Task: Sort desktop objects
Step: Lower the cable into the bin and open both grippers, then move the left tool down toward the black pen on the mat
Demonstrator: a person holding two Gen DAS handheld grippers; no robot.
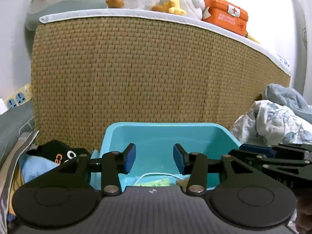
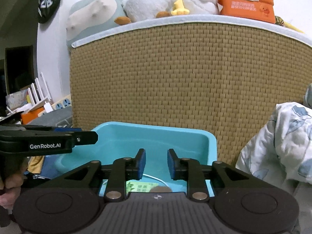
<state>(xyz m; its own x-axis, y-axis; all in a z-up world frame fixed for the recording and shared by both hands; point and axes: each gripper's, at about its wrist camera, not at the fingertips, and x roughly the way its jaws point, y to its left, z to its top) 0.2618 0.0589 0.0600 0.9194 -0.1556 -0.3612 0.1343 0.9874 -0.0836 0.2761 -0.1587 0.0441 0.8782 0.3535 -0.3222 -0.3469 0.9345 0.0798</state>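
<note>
Both grippers hover over the blue bin, probably right after drops. Left gripper spread, nothing between the pads; right gripper also parted and empty. In the bin: white cable, green packet with unreadable print. "GenRobot.AI" on the gripper body; red cross on the orange first-aid box.

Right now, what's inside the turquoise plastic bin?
In the turquoise plastic bin: a white cable, a green printed packet and a brownish lump. The gripper body covers the near floor.
</note>
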